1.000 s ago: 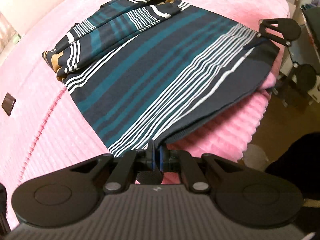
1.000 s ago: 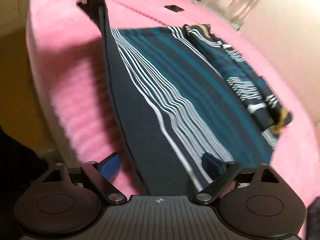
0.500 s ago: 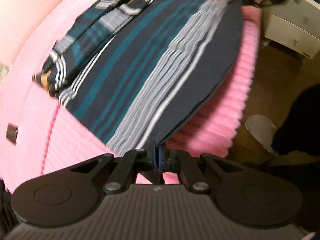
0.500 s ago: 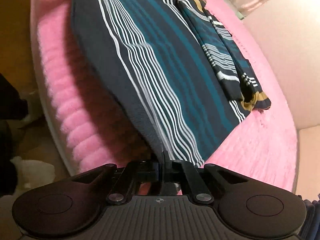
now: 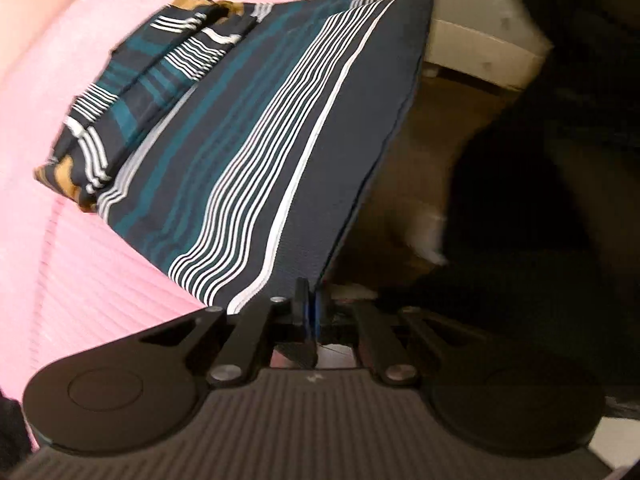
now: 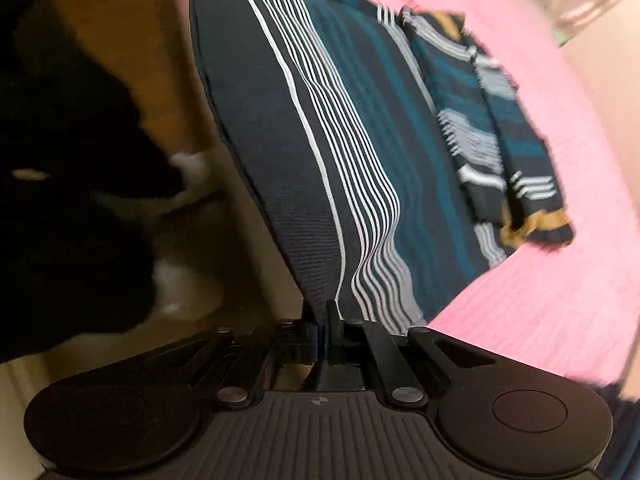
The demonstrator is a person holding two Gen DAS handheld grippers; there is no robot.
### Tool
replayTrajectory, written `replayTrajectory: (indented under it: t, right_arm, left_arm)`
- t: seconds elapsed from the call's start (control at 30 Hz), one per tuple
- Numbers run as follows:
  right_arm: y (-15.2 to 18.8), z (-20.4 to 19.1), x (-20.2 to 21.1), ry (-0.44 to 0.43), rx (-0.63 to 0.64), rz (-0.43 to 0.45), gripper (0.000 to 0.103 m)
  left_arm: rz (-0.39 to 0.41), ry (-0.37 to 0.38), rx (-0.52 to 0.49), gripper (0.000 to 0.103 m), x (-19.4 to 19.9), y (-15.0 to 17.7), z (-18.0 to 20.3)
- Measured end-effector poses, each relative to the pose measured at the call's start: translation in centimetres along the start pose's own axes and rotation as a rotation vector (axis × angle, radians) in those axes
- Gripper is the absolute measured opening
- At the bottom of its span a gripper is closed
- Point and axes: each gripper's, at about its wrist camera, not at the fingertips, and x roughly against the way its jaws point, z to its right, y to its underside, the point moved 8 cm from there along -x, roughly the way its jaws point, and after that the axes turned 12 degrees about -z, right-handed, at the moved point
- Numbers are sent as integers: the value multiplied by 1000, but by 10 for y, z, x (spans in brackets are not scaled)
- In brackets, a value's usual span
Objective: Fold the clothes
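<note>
While both grippers' fingers (image 5: 309,300) clench its corners, the striped garment (image 5: 256,152) hangs taut.

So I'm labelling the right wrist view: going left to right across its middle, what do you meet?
Brown floor → dark plain hem band of the striped garment → its white and teal stripes → folded sleeves with mustard cuff → pink bedspread.
</note>
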Motion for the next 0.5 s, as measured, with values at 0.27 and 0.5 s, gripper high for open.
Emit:
replayTrajectory:
  t: [0.27, 0.5]
  right_arm:
    - [19, -1, 38, -90, -29, -13, 1]
    - [-29, 142, 75, 127, 1, 114, 1]
  left_arm:
    - [-16, 80, 53, 0, 27, -1, 7]
    - [100, -155, 106, 1, 76, -64, -145]
